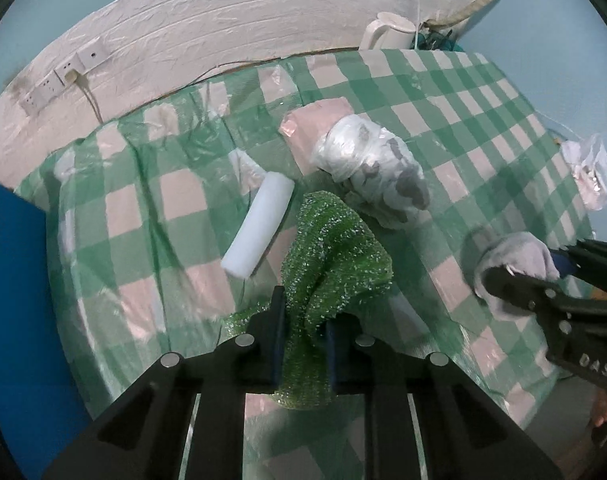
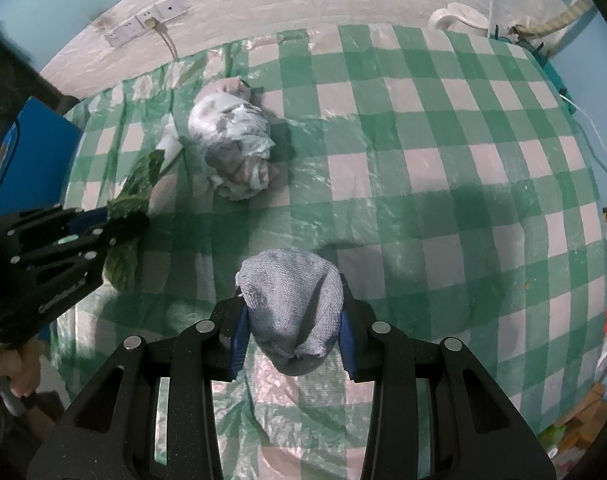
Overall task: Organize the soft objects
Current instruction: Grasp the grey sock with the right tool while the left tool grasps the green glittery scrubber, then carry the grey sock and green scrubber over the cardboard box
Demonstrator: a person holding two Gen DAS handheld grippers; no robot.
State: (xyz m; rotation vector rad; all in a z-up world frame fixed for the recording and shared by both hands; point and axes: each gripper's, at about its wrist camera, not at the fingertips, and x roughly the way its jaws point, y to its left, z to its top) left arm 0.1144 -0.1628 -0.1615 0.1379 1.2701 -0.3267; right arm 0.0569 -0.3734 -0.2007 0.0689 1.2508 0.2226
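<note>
My left gripper [image 1: 303,328] has its jaws clamped on a sparkly green scrubbing cloth [image 1: 335,252], lifted above the checked desk [image 1: 483,112]. My right gripper [image 2: 291,320] pinches a grey knitted cloth [image 2: 291,300]. A white foam roll [image 1: 259,224] and a plastic-wrapped bundle [image 1: 375,168] lie just beyond the green cloth.

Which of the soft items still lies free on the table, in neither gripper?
The white foam roll and the plastic-wrapped bundle; the grippers hold the green scrubber and grey cloth.
</note>
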